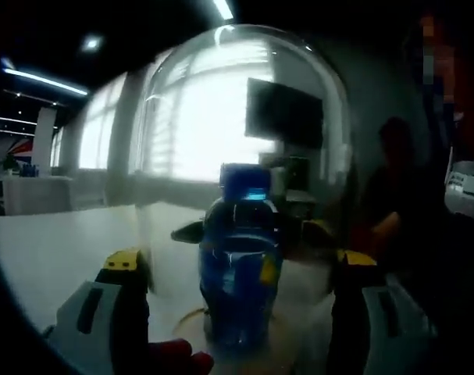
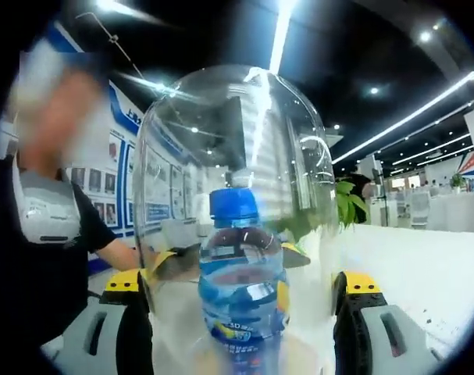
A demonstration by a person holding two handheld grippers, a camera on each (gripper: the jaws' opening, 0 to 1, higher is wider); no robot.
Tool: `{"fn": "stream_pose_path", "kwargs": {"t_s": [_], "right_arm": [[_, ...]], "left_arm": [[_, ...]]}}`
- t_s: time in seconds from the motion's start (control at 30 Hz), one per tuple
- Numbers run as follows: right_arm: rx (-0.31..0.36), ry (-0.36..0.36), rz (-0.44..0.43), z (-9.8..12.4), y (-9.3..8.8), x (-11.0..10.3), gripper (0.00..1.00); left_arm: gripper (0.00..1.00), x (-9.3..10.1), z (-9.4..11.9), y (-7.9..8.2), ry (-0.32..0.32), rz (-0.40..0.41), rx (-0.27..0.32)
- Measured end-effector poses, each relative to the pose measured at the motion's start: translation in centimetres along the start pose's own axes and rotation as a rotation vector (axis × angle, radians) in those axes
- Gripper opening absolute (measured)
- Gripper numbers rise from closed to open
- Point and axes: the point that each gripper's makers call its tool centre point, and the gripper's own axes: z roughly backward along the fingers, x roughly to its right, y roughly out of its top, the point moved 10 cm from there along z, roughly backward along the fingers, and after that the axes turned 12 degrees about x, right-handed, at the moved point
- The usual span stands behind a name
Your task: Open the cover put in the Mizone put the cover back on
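A blue-capped Mizone bottle (image 1: 240, 258) (image 2: 243, 289) stands upright under a clear glass dome cover (image 1: 237, 101) (image 2: 229, 133). In the left gripper view, my left gripper (image 1: 238, 262) has its yellow-tipped jaws pressed against the dome's two sides. My right gripper (image 2: 243, 283) clamps the same dome from the opposite side. Through the glass, each view shows the other gripper's fingertips (image 1: 191, 231) (image 2: 168, 262) against the far wall of the dome. Whether the dome rests on its base or hangs just above it is hidden.
The white table (image 1: 57, 250) (image 2: 424, 266) stretches away on both sides. A person in a dark shirt (image 2: 41, 258) stands close behind the dome. A red shape (image 1: 178, 359) lies at the left gripper view's bottom edge. A green plant (image 2: 350, 203) stands further back.
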Motion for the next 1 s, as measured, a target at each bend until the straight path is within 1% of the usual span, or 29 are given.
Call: {"fn": "stream_pose_path", "kwargs": {"t_s": [0.07, 0.17, 0.2, 0.23, 0.27, 0.33, 0.37, 0.4, 0.43, 0.5, 0.57, 0.63, 0.73, 0.77, 0.83, 1.0], "right_arm": [[-0.016, 0.001, 0.007, 0.0, -0.2, 0.1, 0.9], [-0.036, 0.006, 0.025, 0.2, -0.3, 0.2, 0.9], [-0.038, 0.006, 0.029, 0.2, -0.3, 0.3, 0.9], [-0.021, 0.0, 0.03, 0.2, -0.4, 0.3, 0.9], [-0.018, 0.002, 0.023, 0.1, -0.5, 0.5, 0.9], [-0.042, 0.003, 0.018, 0.0, -0.7, 0.4, 0.9], [-0.045, 0.003, 0.017, 0.1, -0.9, 0.4, 0.9], [-0.047, 0.004, 0.018, 0.2, -1.2, 0.3, 0.9], [-0.053, 0.002, 0.019, 0.3, -1.4, 0.2, 0.9], [-0.095, 0.004, 0.023, 0.4, -1.8, 0.2, 0.9], [-0.113, 0.001, 0.027, 0.4, -2.2, 0.2, 0.9], [-0.113, -0.004, 0.027, 0.5, -2.4, 0.3, 0.9], [-0.096, -0.01, 0.005, 0.8, -2.7, 0.4, 0.9], [-0.096, -0.01, 0.003, 0.8, -2.7, 0.4, 0.9], [-0.098, -0.012, 0.002, 0.9, -2.8, 0.2, 0.9], [-0.098, -0.016, 0.001, 0.9, -2.8, 0.2, 0.9]], "left_arm": [[0.82, -0.1, 0.0, -0.3, -0.003, -0.004, -0.013], [0.83, -0.1, 0.0, -0.7, -0.006, -0.015, -0.015], [0.83, -0.3, 0.0, -0.8, -0.006, -0.019, -0.014], [0.83, -0.4, 0.1, -0.9, -0.006, -0.016, -0.01], [0.83, -0.4, 0.1, -0.8, -0.002, -0.012, -0.01], [0.83, -0.5, 0.2, -0.9, 0.0, -0.005, -0.013], [0.83, -0.4, 0.2, -1.0, -0.001, -0.006, -0.025], [0.83, -0.3, 0.2, -1.1, -0.001, -0.009, -0.062], [0.83, -0.3, 0.2, -1.2, -0.003, -0.013, -0.078], [0.83, -0.3, 0.2, -1.7, -0.007, -0.017, -0.09], [0.83, -0.4, 0.3, -2.2, -0.011, -0.022, -0.108], [0.83, -0.5, 0.4, -2.5, -0.008, -0.022, -0.129], [0.83, -0.5, 0.4, -2.8, -0.003, -0.001, -0.086], [0.83, -0.6, 0.4, -2.9, -0.005, 0.002, -0.08], [0.83, -0.5, 0.2, -3.1, -0.007, -0.007, -0.061], [0.83, -0.5, 0.2, -3.1, -0.006, -0.005, -0.058]]}}
